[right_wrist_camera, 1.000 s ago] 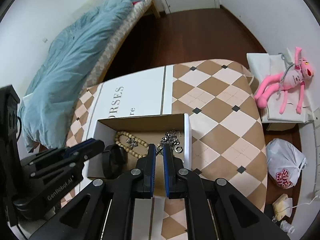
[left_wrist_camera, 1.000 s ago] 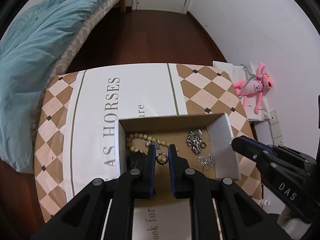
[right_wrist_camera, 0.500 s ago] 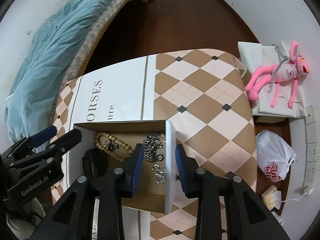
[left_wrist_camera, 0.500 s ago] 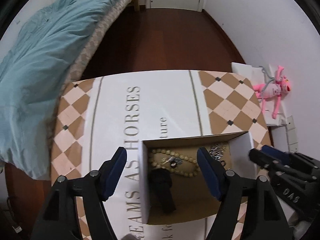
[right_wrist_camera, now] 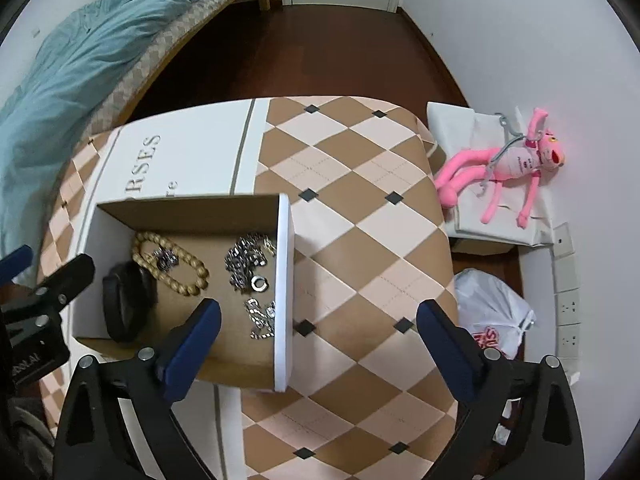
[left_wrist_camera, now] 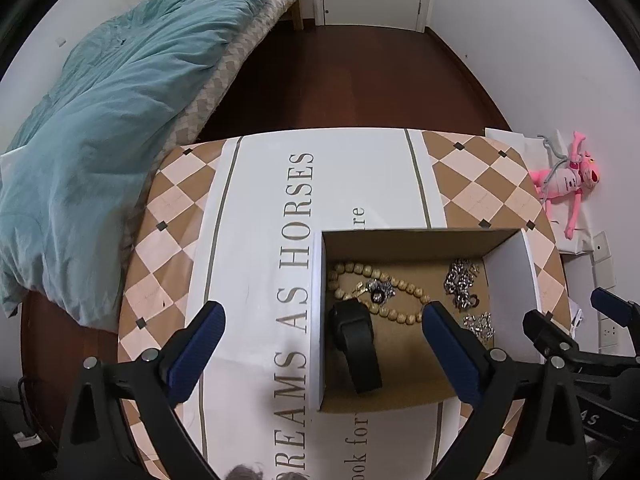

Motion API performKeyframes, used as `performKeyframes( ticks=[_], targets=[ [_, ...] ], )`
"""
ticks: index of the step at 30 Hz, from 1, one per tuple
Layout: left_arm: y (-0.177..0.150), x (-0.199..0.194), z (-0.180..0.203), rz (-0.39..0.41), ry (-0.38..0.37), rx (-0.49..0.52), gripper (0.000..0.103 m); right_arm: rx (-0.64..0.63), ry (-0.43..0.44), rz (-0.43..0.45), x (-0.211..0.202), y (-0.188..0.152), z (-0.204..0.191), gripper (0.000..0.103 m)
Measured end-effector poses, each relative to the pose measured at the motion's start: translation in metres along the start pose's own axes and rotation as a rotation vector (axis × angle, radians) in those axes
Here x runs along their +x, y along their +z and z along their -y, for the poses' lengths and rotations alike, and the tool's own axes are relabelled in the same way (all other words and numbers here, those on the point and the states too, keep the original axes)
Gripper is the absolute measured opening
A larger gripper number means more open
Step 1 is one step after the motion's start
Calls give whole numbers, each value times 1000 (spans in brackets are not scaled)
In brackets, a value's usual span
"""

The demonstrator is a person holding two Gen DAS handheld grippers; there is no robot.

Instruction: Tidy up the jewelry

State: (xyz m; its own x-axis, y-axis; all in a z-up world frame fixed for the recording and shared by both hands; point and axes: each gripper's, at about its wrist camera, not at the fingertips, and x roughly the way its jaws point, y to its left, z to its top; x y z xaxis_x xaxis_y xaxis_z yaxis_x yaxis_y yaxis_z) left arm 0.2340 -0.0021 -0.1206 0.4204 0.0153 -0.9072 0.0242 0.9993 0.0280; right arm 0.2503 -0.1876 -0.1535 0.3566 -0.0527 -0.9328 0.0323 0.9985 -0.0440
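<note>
Both hand-held grippers have spread wide since a second ago; my left hand-held gripper [left_wrist_camera: 322, 354] and right hand-held gripper [right_wrist_camera: 318, 346] hold nothing. Inside the cardboard box [right_wrist_camera: 282, 280] on the tabletop [right_wrist_camera: 360, 208], beads [left_wrist_camera: 394, 310] lie at 12 o'clock from the black band [left_wrist_camera: 356, 344], silver chains [right_wrist_camera: 246, 260] at 3 o'clock.
</note>
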Motion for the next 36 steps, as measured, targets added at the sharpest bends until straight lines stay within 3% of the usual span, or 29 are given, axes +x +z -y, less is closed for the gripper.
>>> performKeyframes(
  ticks=[9, 15, 27, 36],
  targets=[
    [-12, -9, -1, 12, 8, -10, 101, 7, -20, 12, -4, -15, 0, 102],
    [-20, -33, -2, 43, -3, -9, 101, 21, -17, 53, -28, -23, 5, 102],
    [-57, -136, -5, 183, 44, -39, 101, 31, -35, 244, -140, -70, 13, 102],
    [-81, -218, -6, 323, 35, -29, 101, 38, -55, 381, -225, -108, 13, 103]
  ],
)
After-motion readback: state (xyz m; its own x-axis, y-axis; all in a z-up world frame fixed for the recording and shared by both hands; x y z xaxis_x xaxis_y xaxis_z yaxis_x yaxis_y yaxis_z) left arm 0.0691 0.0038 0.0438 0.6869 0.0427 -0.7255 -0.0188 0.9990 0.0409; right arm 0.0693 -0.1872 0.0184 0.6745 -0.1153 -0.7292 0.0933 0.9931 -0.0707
